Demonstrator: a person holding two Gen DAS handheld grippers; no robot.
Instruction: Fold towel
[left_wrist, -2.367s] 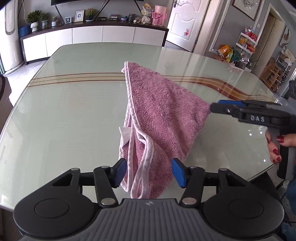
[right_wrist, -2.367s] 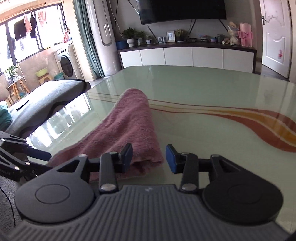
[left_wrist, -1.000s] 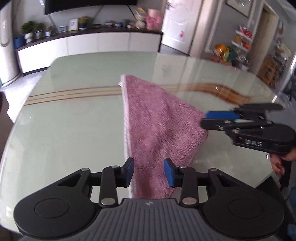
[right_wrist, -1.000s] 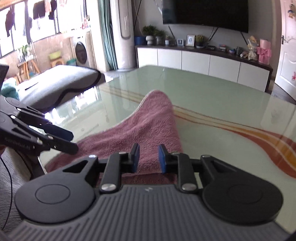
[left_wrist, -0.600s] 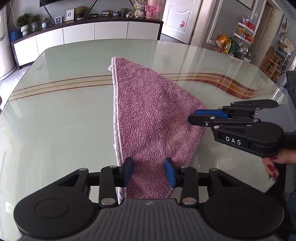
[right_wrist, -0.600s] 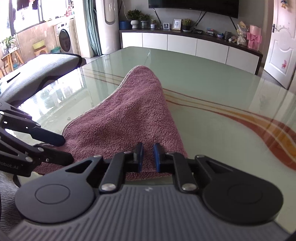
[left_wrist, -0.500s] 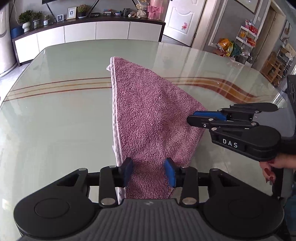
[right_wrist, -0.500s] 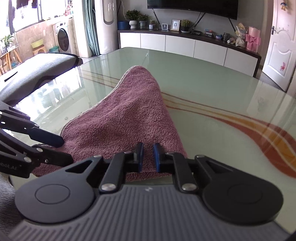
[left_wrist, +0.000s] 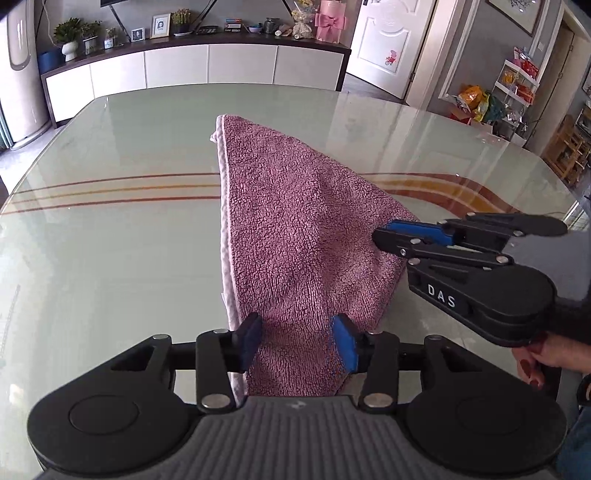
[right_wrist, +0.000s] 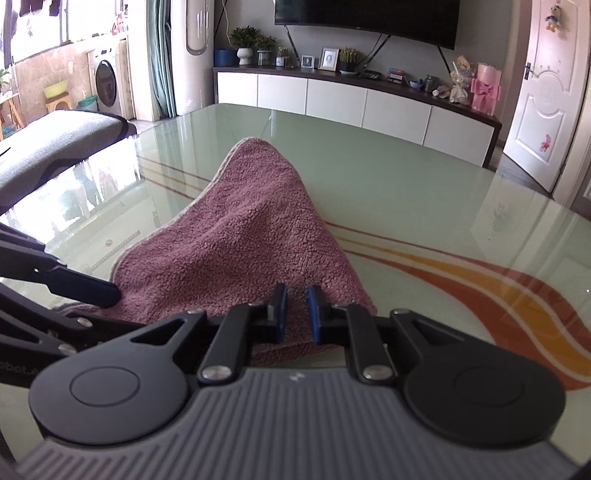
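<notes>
Flattened since earlier, towel (left_wrist: 295, 236) (long axis away) spans table (left_wrist: 110, 258).

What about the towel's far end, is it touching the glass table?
Touching. Left wrist view shows the towel's far end lying directly on the glass table.

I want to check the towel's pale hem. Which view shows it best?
The left wrist view: the towel shows its pale hem running almost its whole left edge. The right wrist view shows only a thin stretch of it along the left side.
</notes>
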